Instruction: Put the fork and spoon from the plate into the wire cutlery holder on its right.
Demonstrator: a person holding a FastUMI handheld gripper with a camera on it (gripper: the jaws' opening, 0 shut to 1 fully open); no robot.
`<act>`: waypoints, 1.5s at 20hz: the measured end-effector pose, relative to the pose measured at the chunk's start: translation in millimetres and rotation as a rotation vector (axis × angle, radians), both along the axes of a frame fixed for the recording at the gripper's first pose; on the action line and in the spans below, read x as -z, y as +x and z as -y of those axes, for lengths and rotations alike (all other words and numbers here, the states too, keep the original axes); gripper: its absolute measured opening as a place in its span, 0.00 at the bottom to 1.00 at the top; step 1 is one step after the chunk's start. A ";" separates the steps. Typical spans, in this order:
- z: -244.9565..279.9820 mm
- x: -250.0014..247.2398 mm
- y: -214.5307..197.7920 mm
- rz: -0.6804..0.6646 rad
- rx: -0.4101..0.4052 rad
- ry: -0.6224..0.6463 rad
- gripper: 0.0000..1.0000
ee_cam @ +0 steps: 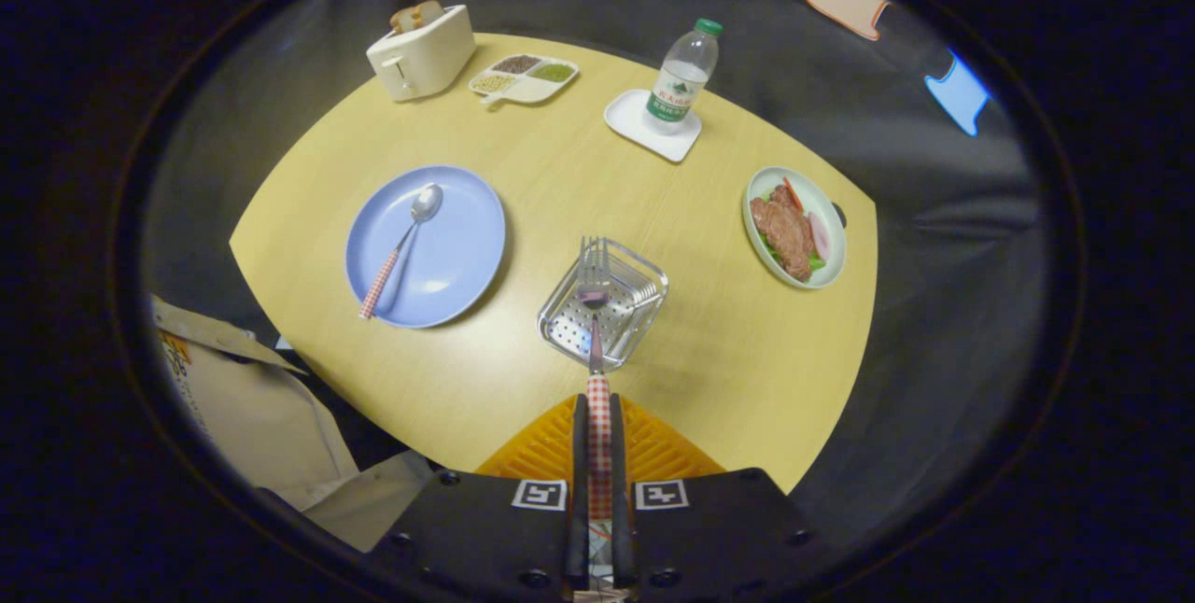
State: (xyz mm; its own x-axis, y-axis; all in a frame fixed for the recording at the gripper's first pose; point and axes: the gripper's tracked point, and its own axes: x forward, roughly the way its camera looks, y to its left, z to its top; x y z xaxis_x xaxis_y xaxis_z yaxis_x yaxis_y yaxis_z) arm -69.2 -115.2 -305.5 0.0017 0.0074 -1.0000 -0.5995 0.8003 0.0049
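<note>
My gripper (597, 409) is shut on the red-and-white checked handle of the fork (595, 300). The fork points forward from the fingers, and its tines hang over the wire cutlery holder (644, 300), which stands on the table just ahead of the fingers. To the left of the holder lies the blue plate (462, 244). On the plate rests the spoon (403, 244), its bowl toward the far side and its checked handle reaching over the plate's near rim.
At the far side of the round wooden table (560, 174) stand a toaster (422, 52) with bread, a divided dish (525, 77) of grains, and a water bottle (684, 76) on a white coaster. A plate of food (794, 227) sits right of the holder. Cardboard boxes (252, 398) stand beside the table's near left edge.
</note>
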 end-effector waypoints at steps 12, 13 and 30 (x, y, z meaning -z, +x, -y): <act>1.4 36.1 1.0 -0.170 -0.097 -0.115 0.13; 0.6 39.0 0.8 -0.182 -0.103 -0.119 0.13; -12.4 62.2 14.8 -0.237 -0.059 -0.165 0.16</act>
